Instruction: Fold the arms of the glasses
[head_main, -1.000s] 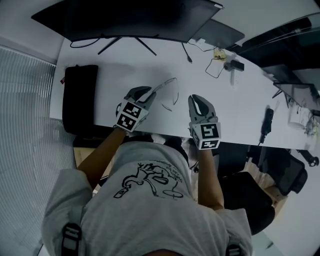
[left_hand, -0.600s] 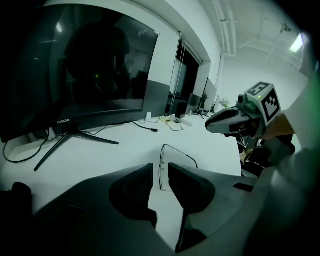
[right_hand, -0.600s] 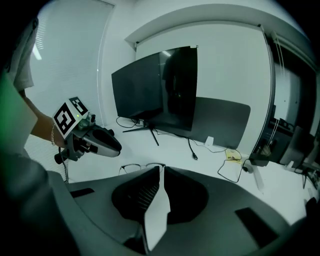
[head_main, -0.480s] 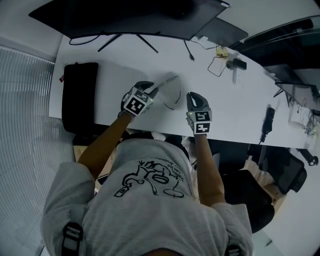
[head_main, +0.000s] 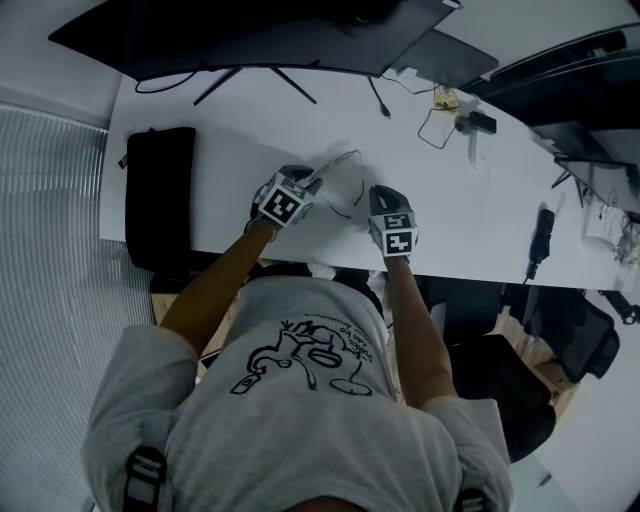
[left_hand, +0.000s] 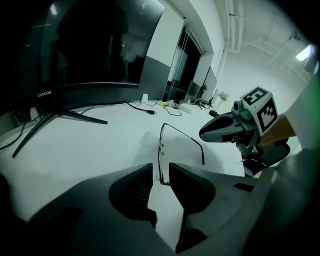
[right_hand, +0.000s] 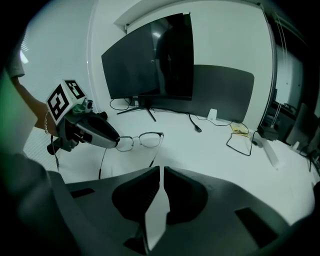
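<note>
We see the glasses (left_hand: 161, 150), arms unfolded, over the white desk (head_main: 230, 140) in front of the monitor (head_main: 280, 40). One end of their front is pinched in the left gripper's (left_hand: 160, 176) narrow jaws. The right gripper (right_hand: 161, 172) sits just beside them, its jaws closed on nothing.

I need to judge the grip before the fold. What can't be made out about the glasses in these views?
Right gripper view: the tip of the left hand-held gripper covers one lens's outer end on the glasses, hiding that hinge.
Left gripper view: its jaws cover the frame's near end, so the exact grip point and the near arm are hidden.
Head view: the glasses are too thin to tell whether they touch the desk.
</note>
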